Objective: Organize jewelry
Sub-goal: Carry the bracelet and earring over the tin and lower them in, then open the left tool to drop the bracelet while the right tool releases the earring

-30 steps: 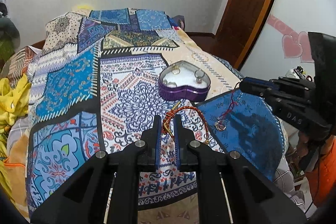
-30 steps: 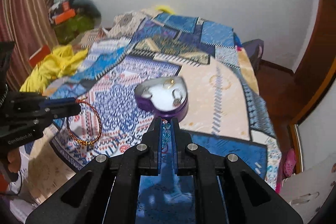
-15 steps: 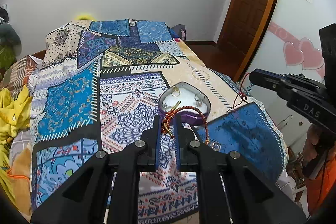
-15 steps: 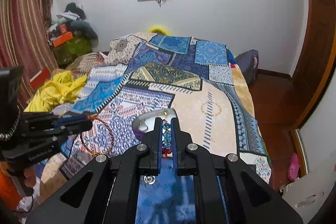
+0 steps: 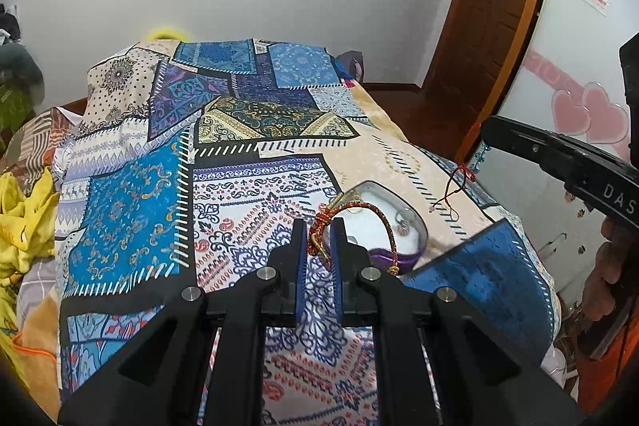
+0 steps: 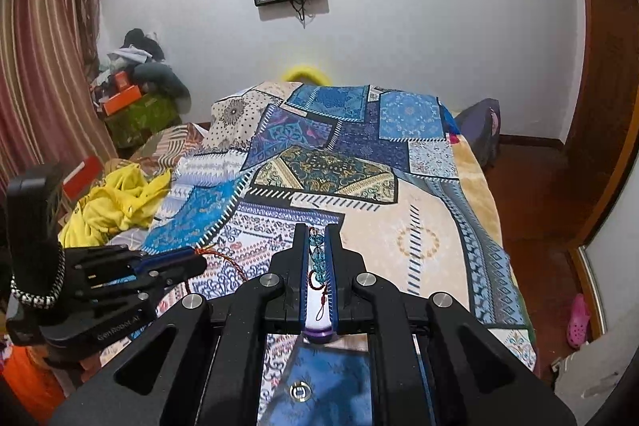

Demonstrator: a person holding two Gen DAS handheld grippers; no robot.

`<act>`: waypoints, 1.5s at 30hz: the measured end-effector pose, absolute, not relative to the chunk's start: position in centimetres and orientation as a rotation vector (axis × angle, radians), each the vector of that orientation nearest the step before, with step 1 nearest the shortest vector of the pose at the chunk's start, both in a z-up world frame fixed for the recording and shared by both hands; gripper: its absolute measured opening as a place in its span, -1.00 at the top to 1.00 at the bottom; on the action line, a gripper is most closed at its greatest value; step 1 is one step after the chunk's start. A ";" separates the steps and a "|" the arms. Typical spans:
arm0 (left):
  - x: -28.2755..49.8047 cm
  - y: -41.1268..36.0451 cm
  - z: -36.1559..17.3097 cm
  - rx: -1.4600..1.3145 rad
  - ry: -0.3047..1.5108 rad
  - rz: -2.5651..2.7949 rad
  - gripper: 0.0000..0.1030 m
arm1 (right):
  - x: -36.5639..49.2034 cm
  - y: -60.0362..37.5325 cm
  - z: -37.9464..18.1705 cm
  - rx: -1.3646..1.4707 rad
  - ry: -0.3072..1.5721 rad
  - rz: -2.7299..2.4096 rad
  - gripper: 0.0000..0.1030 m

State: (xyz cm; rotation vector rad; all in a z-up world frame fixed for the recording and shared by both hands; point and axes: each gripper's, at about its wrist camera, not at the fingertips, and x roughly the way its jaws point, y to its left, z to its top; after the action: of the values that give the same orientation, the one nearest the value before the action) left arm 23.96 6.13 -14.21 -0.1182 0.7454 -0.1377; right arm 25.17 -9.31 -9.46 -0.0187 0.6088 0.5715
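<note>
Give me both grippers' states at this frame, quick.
Left gripper: shut on the red-and-gold braided bracelet, lifted above the heart-shaped jewelry box.
Right gripper: shut on the blue beaded bracelet with its red cord.

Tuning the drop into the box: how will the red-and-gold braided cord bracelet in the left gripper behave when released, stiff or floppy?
Probably semi-stiff: the red-and-gold braided cord bracelet keeps an open arc while pinched in the left gripper. Likely light, since that small pinch carries it. It may catch on the rim of the purple heart-shaped box rather than collapse inside.
</note>
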 end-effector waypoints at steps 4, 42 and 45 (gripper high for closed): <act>25.2 6.5 -14.8 -0.120 0.757 -0.128 0.81 | 26.4 -8.8 -10.0 -0.016 0.622 0.570 0.86; 31.1 4.4 -19.3 -0.135 0.922 -0.170 0.66 | 30.8 -7.4 -16.1 0.001 0.908 0.637 0.84; 30.8 4.3 -18.9 -0.129 0.918 -0.169 0.66 | 30.2 -7.5 -15.6 -0.011 0.896 0.642 0.83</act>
State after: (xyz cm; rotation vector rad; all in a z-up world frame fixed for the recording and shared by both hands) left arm 30.78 4.34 -18.93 -0.1289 0.9178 -0.1689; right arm 30.23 -7.49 -15.65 -0.0109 0.8965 0.6418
